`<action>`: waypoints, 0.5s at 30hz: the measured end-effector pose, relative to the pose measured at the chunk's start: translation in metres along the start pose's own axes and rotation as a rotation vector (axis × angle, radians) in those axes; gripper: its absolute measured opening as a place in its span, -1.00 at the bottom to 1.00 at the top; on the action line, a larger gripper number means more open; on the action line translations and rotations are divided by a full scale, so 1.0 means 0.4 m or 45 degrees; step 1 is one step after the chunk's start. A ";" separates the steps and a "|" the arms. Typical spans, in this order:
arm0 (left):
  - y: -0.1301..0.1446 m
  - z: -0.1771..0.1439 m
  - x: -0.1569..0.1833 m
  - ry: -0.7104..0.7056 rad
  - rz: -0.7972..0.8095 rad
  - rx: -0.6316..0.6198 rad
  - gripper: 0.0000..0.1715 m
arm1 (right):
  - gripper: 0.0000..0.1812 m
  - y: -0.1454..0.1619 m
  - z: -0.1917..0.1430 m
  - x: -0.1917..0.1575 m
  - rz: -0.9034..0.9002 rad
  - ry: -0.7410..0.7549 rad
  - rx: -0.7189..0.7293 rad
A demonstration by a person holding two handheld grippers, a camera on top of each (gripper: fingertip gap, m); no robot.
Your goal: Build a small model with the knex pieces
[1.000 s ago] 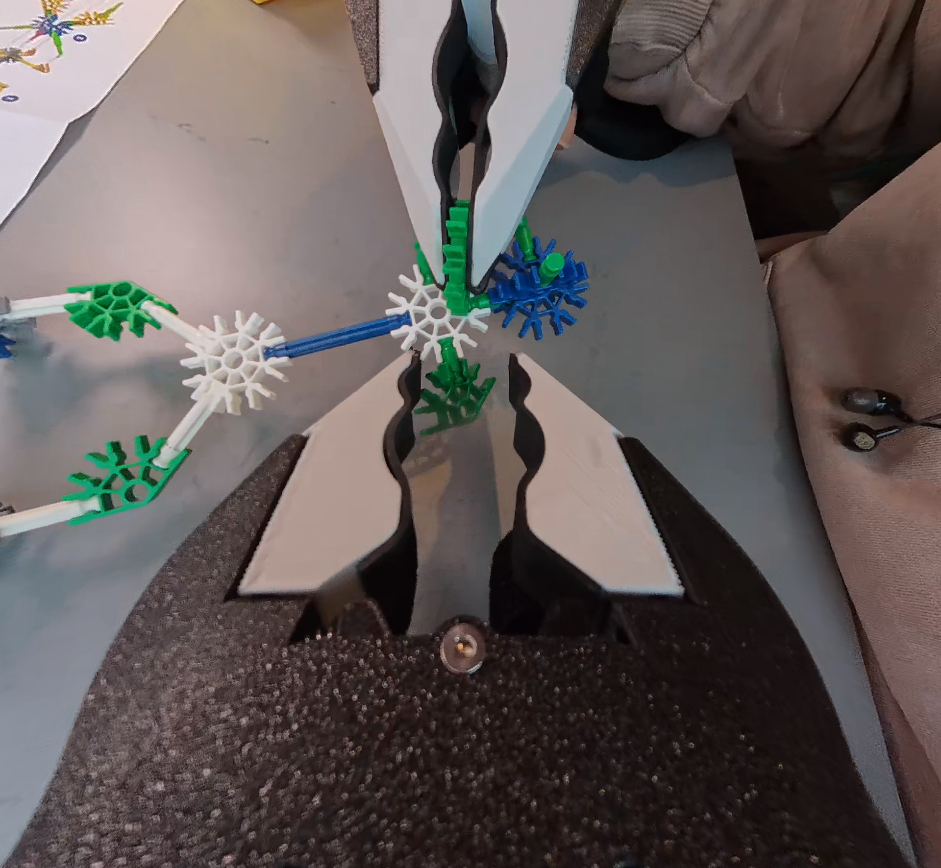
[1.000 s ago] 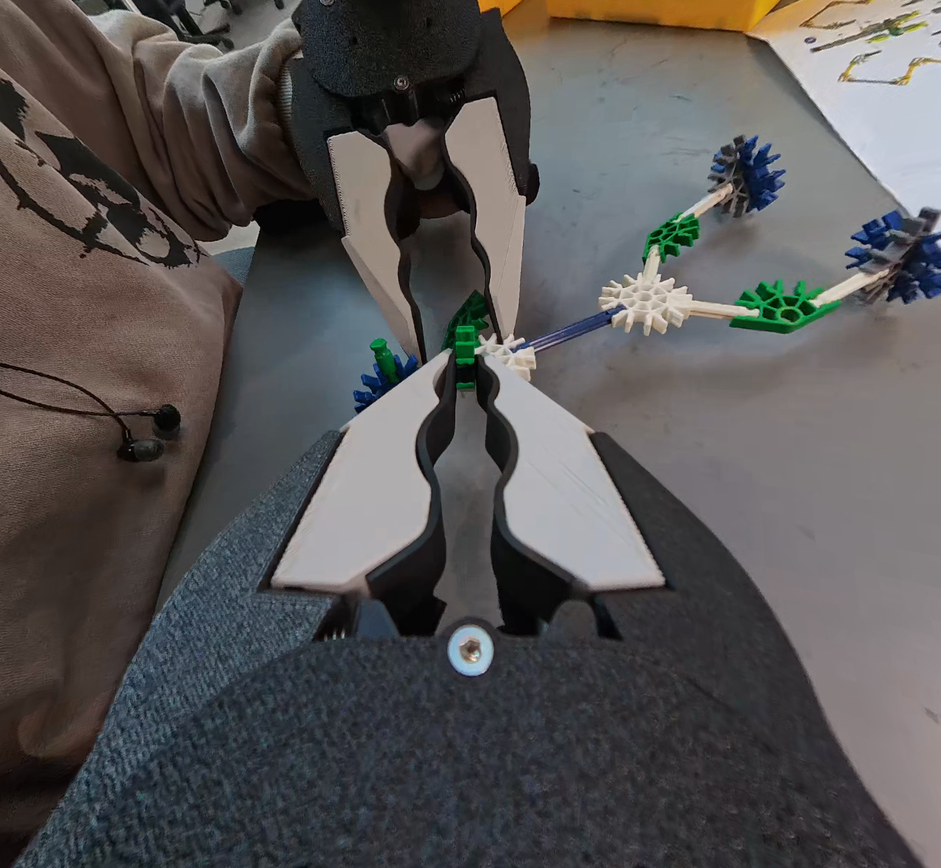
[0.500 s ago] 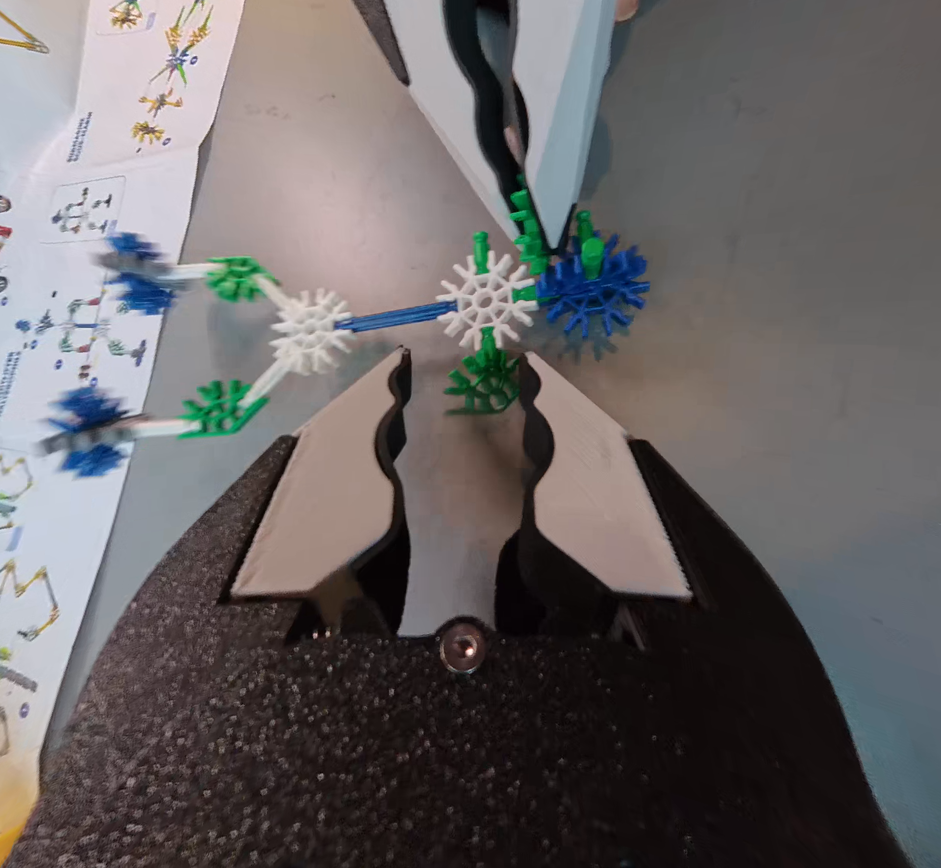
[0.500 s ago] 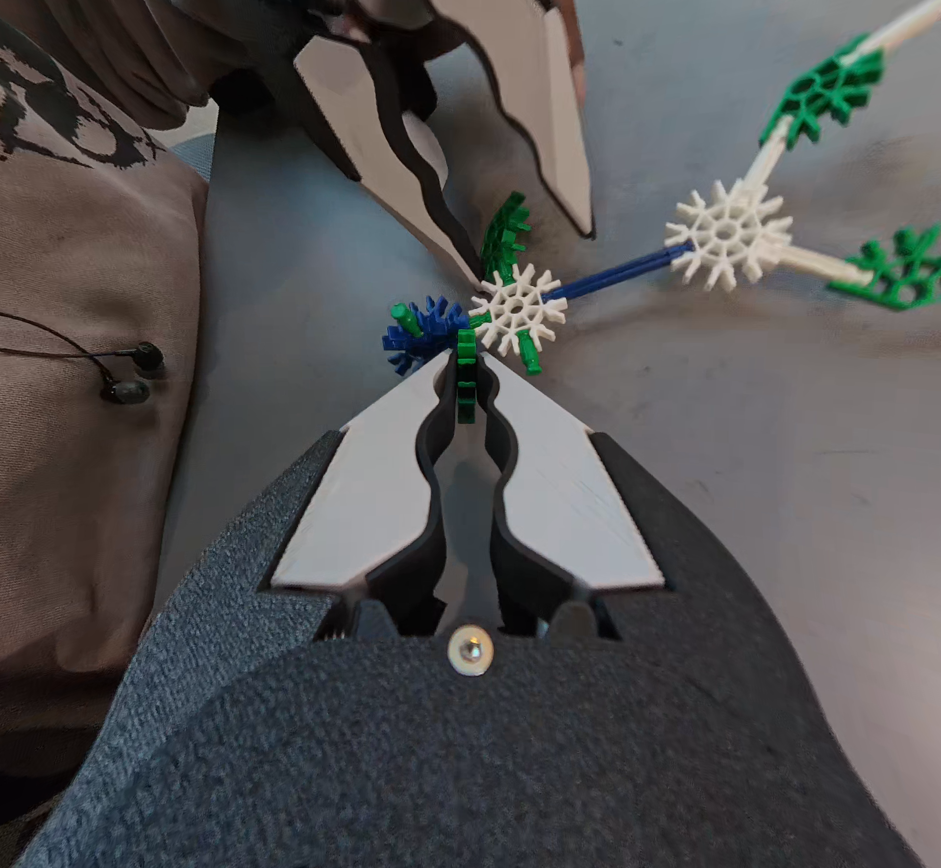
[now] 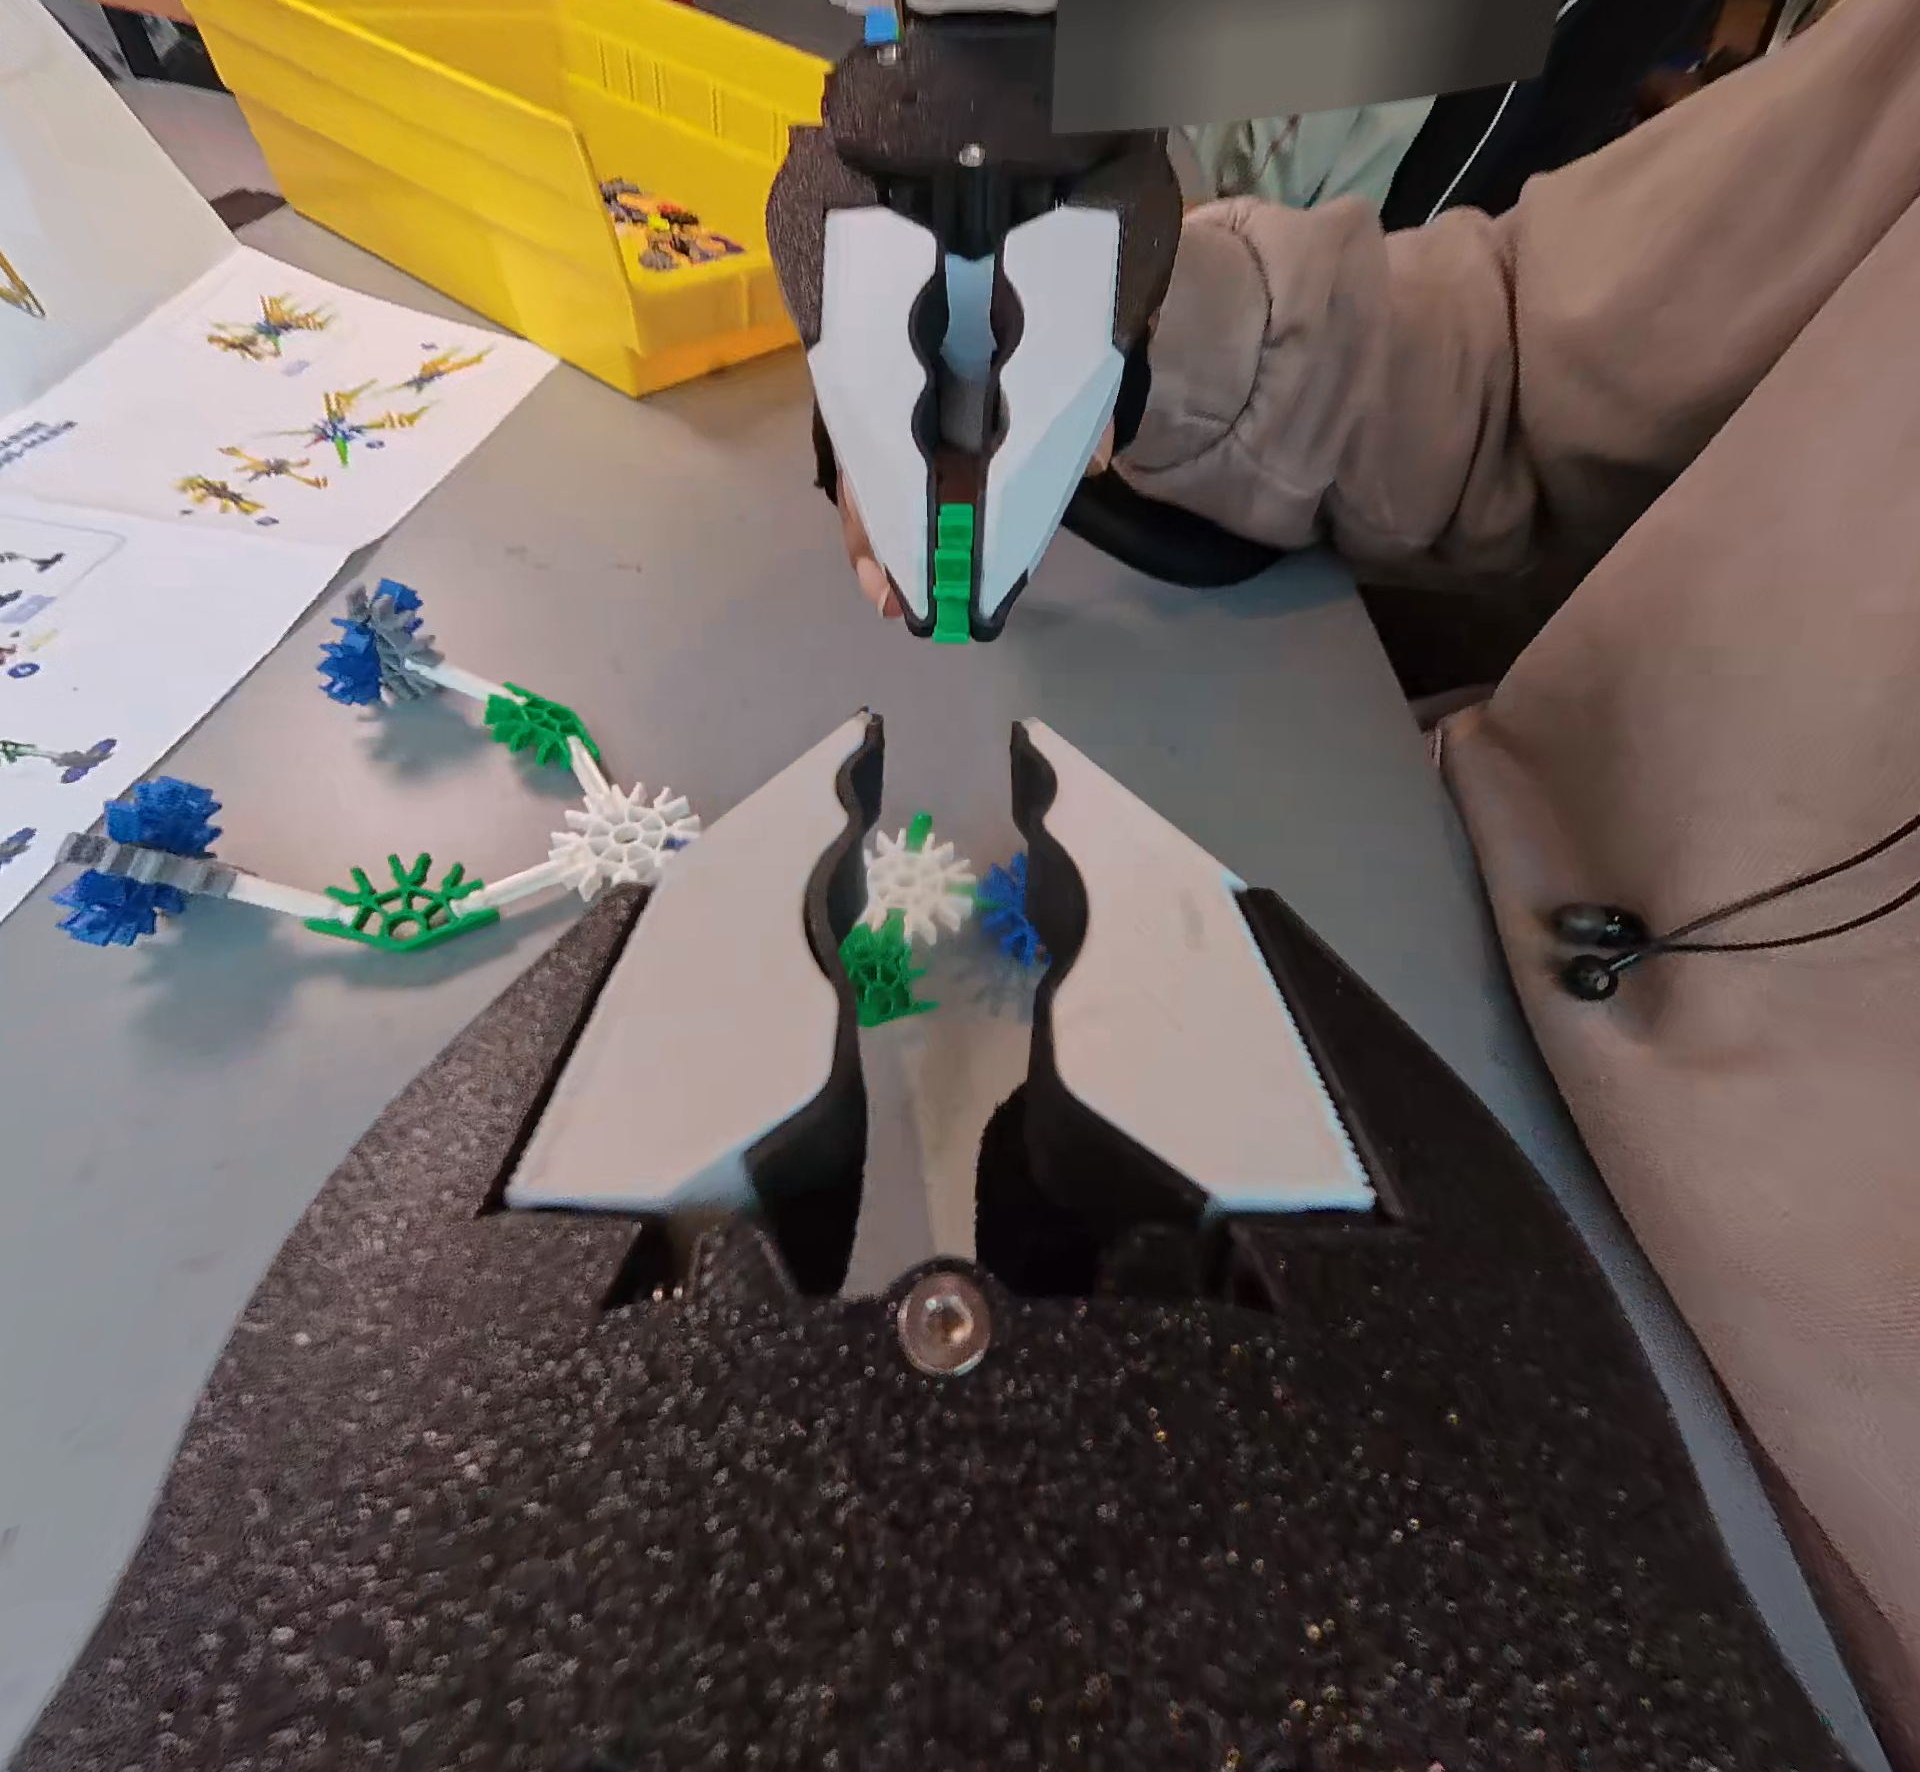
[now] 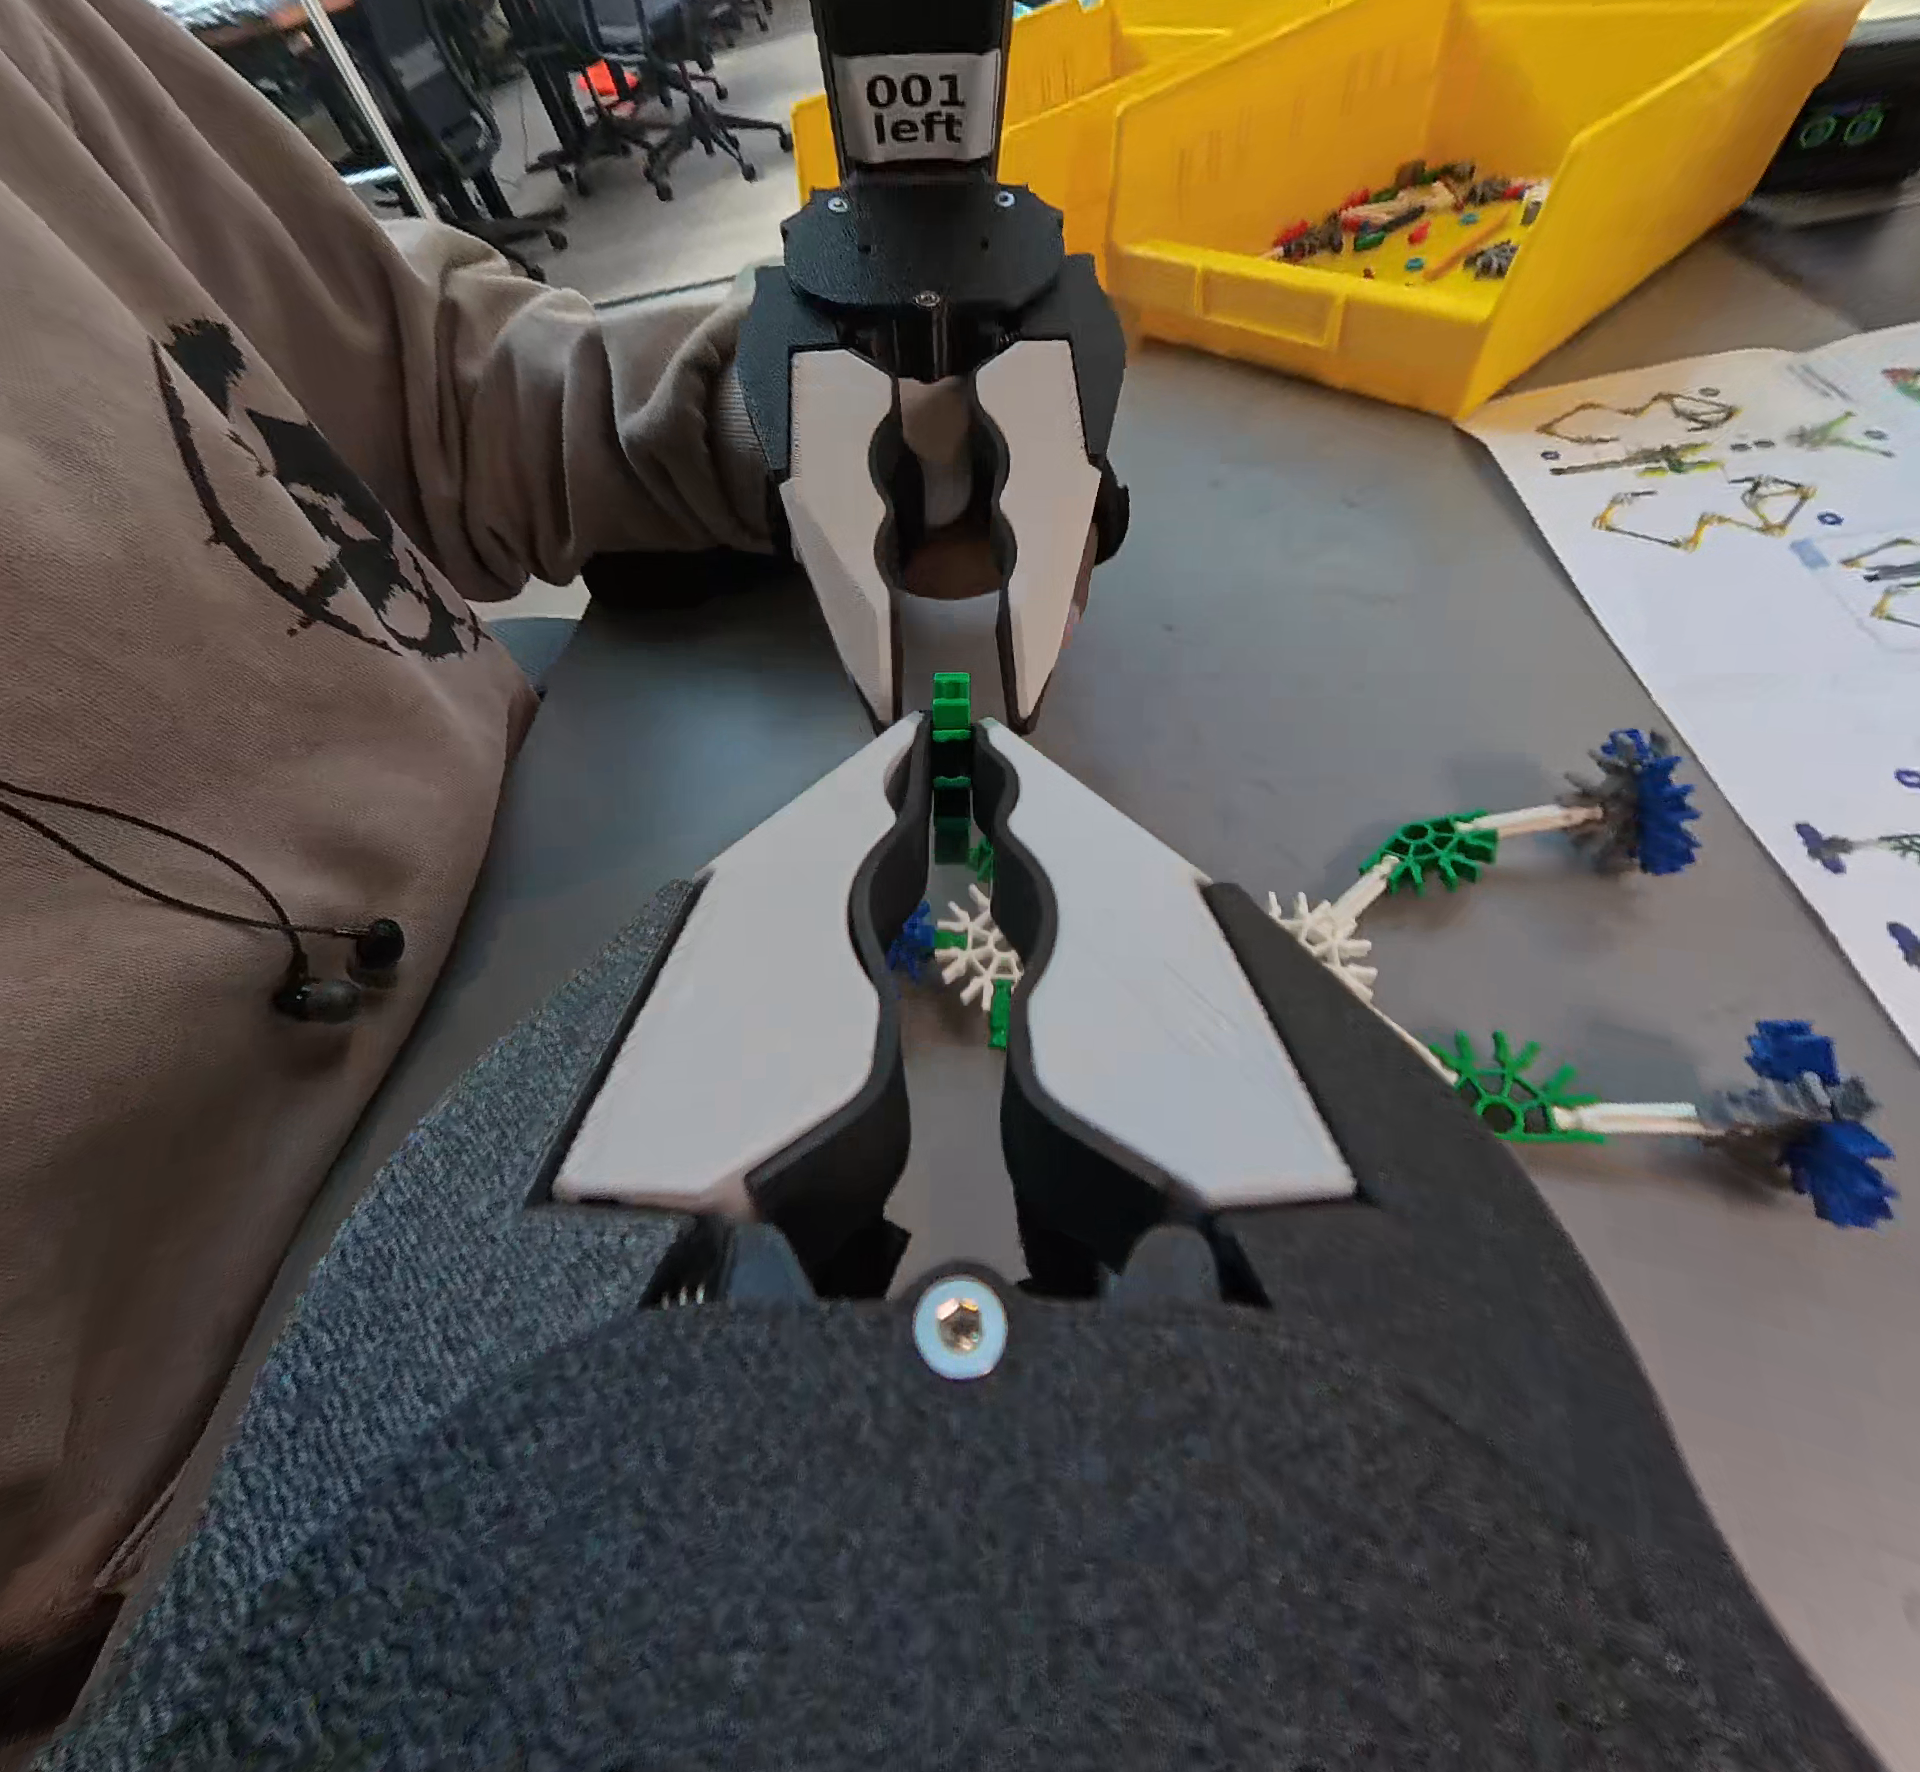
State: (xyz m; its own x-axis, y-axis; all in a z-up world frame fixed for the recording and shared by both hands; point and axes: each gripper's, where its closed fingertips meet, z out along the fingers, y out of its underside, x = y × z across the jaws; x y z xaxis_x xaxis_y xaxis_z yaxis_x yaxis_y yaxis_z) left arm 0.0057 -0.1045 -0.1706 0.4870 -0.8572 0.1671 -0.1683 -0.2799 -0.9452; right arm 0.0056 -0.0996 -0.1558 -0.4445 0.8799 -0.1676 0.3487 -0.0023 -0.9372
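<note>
Above the grey tabletop [image 5: 675, 517] | right gripper [image 6: 951, 735] fingers pinched tight on green rod [image 6: 951, 714], light, stiff, best gripped mid-shaft | left gripper [image 5: 940, 725] fingers spread wide, holding nothing, over toy frame [image 5: 623, 829] lying flat | yellow bins [image 6: 1455, 195], instruction sheet [image 5: 208, 475], office chairs behind

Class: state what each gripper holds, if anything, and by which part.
Right gripper pinches a green rod along its length, one end protruding beyond the tips. Left gripper is open, holding nothing.

Black textured claw [image 5: 943, 730], white fingers [image 5: 727, 974], tan sleeve [image 5: 1455, 372]
</note>
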 end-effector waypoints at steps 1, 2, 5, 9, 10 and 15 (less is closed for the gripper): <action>-0.016 -0.003 0.003 0.005 -0.003 0.050 -0.76 | -0.94 -0.006 0.003 -0.005 0.000 -0.023 0.021; -0.029 -0.005 0.009 0.019 -0.010 0.088 -0.78 | -0.95 -0.008 0.007 -0.010 0.000 -0.041 0.036; -0.036 -0.002 0.017 0.024 -0.002 0.104 -0.85 | -0.95 -0.004 0.020 -0.013 0.007 -0.061 0.053; -0.032 0.000 0.019 0.036 -0.016 0.097 -0.92 | -0.94 0.001 0.018 -0.016 0.032 -0.099 0.066; -0.032 0.001 0.023 0.052 -0.021 0.095 -0.93 | -0.95 0.003 0.017 -0.021 0.032 -0.115 0.065; -0.008 0.013 0.022 0.061 -0.046 0.034 -0.94 | -0.94 0.031 0.021 -0.019 -0.013 -0.103 -0.002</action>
State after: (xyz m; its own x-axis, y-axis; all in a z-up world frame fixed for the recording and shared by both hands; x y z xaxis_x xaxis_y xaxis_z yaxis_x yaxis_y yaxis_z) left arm 0.0150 -0.1091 -0.1674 0.4509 -0.8666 0.2138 -0.1284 -0.3000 -0.9453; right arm 0.0062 -0.1103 -0.1688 -0.5133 0.8386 -0.1824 0.3453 0.0072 -0.9385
